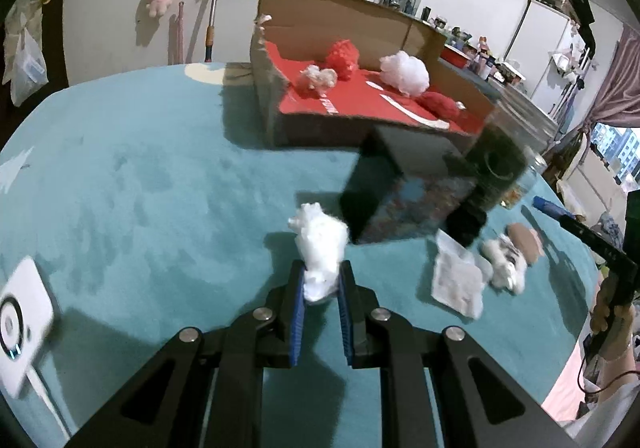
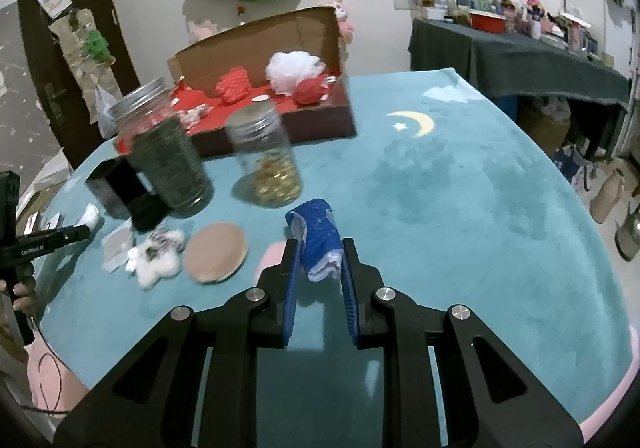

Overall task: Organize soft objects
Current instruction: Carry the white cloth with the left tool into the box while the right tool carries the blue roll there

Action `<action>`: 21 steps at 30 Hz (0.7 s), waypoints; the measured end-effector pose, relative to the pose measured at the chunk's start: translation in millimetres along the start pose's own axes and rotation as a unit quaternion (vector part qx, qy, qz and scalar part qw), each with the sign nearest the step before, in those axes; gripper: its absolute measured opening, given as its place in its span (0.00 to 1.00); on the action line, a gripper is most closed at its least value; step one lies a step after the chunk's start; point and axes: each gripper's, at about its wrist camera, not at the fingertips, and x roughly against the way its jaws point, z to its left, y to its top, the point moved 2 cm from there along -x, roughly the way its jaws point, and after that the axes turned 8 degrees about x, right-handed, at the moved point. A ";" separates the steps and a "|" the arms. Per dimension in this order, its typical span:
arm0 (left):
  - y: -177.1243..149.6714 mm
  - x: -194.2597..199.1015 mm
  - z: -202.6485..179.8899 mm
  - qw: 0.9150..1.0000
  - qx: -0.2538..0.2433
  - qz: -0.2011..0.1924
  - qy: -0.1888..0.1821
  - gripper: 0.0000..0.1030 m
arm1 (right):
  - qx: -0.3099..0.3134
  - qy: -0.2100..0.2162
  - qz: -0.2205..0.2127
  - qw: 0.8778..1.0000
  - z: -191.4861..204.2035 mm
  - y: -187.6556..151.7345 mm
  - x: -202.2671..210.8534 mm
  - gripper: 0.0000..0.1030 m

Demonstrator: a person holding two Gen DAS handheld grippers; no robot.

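Both grippers held soft items above the teal plush table cover point(image 2: 460, 188), short of the open cardboard box with a red lining point(image 1: 352, 104) at the far side. The left gripper point(image 1: 322, 280) was clamped on a fluffy white cotton wad point(image 1: 322, 244), its lower end pinched thin between the blue pads while the top bulged free. The right gripper point(image 2: 319, 256) gripped a rolled blue cloth with a pale inner layer point(image 2: 318, 236), which stood upright between the pads. Inside the box already lay a white mesh puff point(image 2: 294, 70) and red knitted pieces point(image 2: 234, 84). To land each load well, a carrier would likely need to clear the box's near wall and the two clear lidded jars point(image 2: 264, 160) in front of it, then let go low over the lining, since the light wad could cling to the pads.
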 end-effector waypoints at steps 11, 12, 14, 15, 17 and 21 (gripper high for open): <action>40.3 -12.7 1.9 0.998 -0.055 -0.007 -0.027 0.16 | 0.041 0.015 -0.014 0.999 -20.9 39.0 -24.8 0.18; 43.5 -13.9 0.7 0.998 -0.061 -0.007 -0.029 0.16 | 0.048 0.021 -0.013 0.999 -21.2 42.8 -27.8 0.18; 49.0 -14.9 -1.6 0.997 -0.067 -0.008 -0.033 0.16 | 0.059 0.020 -0.013 0.998 -20.7 47.9 -31.0 0.18; 53.4 -14.9 -2.8 0.997 -0.069 -0.007 -0.038 0.16 | 0.064 0.024 -0.013 0.998 -20.4 50.6 -32.4 0.18; 60.9 -14.5 -4.7 0.996 -0.073 -0.009 -0.044 0.16 | 0.068 0.031 -0.015 0.997 -20.6 56.2 -34.1 0.18; 76.7 -12.6 -12.5 0.995 -0.085 -0.017 -0.051 0.16 | 0.077 0.042 -0.024 0.996 -19.7 69.3 -34.9 0.18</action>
